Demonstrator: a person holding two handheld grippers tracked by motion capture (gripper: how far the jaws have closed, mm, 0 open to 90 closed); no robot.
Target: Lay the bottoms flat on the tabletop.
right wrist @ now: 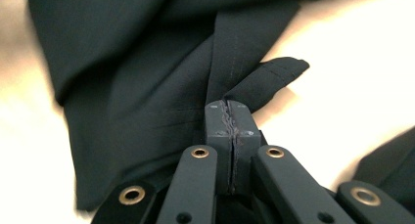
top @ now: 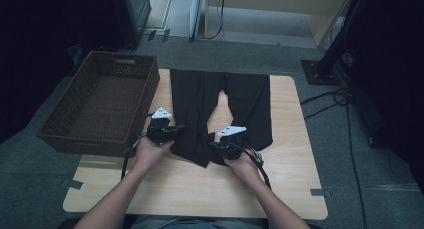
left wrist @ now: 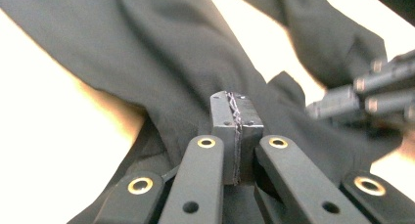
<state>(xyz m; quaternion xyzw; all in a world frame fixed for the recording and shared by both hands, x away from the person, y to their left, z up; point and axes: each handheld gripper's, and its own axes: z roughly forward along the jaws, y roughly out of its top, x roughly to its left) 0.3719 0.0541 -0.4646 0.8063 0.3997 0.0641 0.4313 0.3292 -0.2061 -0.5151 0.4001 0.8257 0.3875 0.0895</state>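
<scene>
A pair of black trousers (top: 197,101) lies on the wooden table (top: 292,139), legs pointing away from me and the waist end near my hands. My left gripper (top: 178,132) sits at the left side of the waist, jaws shut, with the dark cloth (left wrist: 161,53) pinched at the tips of the left gripper (left wrist: 236,99). My right gripper (top: 213,139) is at the right side of the waist. In the right gripper view my right gripper (right wrist: 228,106) is shut on a fold of the trousers (right wrist: 137,62), and a small flap of cloth sticks up beside the pads.
A brown wicker basket (top: 150,91) stands at the table's left edge, close to my left hand. The right gripper (left wrist: 372,89) shows at the right of the left gripper view. Cables lie on the floor right of the table.
</scene>
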